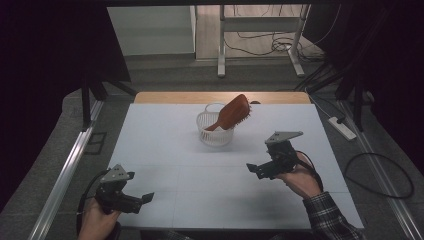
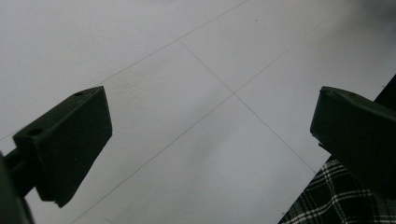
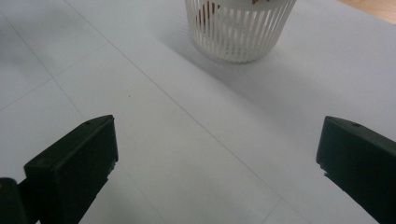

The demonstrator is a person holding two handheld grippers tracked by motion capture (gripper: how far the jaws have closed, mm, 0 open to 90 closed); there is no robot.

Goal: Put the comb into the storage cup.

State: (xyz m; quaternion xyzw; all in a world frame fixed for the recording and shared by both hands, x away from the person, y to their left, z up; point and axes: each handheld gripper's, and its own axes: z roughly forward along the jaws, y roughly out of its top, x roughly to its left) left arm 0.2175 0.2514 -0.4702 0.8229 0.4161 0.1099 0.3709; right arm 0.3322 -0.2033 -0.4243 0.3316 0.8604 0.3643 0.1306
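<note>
A red-brown hairbrush (image 1: 233, 112) stands tilted in a white slatted basket (image 1: 215, 131) at the back middle of the white table; the basket's wall (image 3: 238, 32) fills the top of the right gripper view. My right gripper (image 1: 256, 169) hovers in front and to the right of the basket, jaws wide apart with nothing between them (image 3: 217, 158). My left gripper (image 1: 145, 198) is held low near the front left edge, also open and empty (image 2: 212, 140) over bare table.
The white table top (image 1: 210, 175) has faint seam lines. A plaid sleeve (image 1: 330, 217) enters at the front right and shows in the left gripper view (image 2: 327, 200). Beyond the table lie a power strip (image 1: 342, 127), cables and desk legs on the floor.
</note>
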